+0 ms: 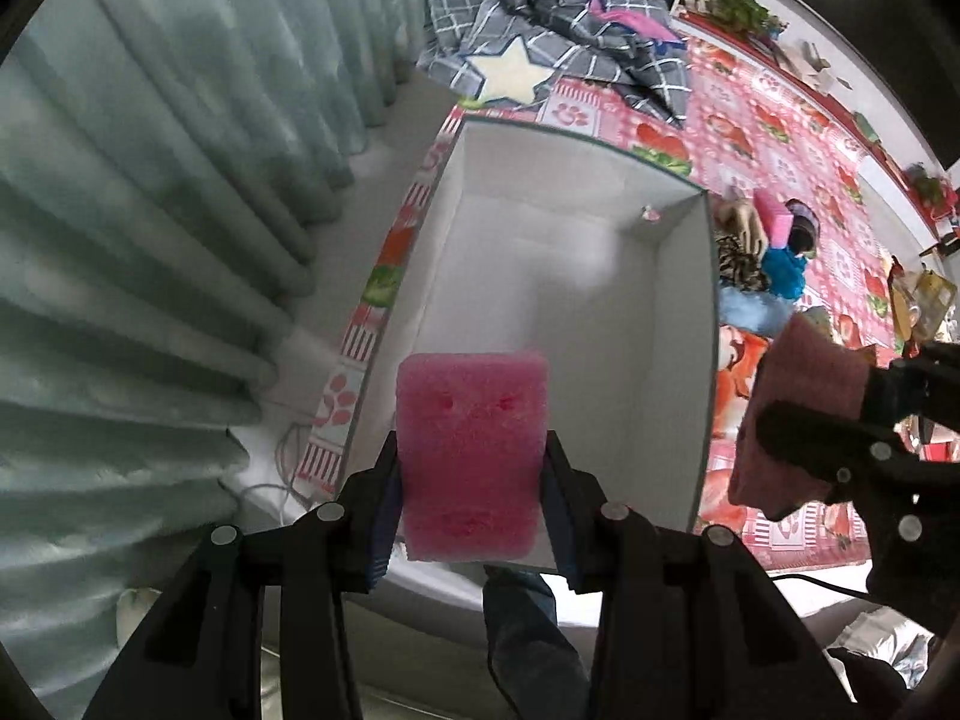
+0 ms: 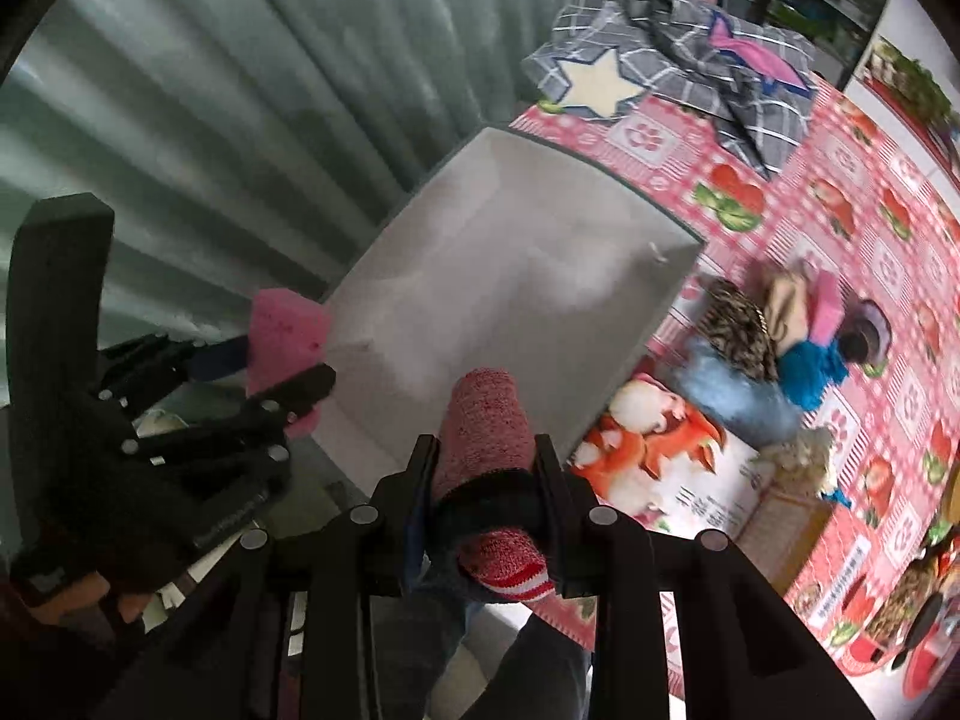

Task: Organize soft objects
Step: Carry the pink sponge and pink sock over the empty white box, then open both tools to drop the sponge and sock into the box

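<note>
My left gripper [image 1: 472, 453] is shut on a pink sponge [image 1: 471, 420], which hangs over the near end of an open white box [image 1: 678, 312]. The box holds nothing but a tiny scrap in its far corner. My right gripper [image 2: 486, 447] is shut on a rolled red knit sock [image 2: 483, 414] with a dark cuff, above the box's [image 2: 510, 252] near right corner. In the left wrist view that sock [image 1: 798, 414] shows just right of the box. The right wrist view shows the left gripper [image 2: 288, 360] with the sponge [image 2: 279, 330] beside the box's left edge.
A pile of soft items [image 1: 762, 264], among them a blue cloth and a leopard-print piece, lies on the strawberry tablecloth [image 1: 780, 138] right of the box. A grey checked cloth with a star [image 1: 558, 42] lies beyond it. A curtain [image 1: 150, 210] hangs at left. A printed carton [image 2: 660, 450] sits near the box.
</note>
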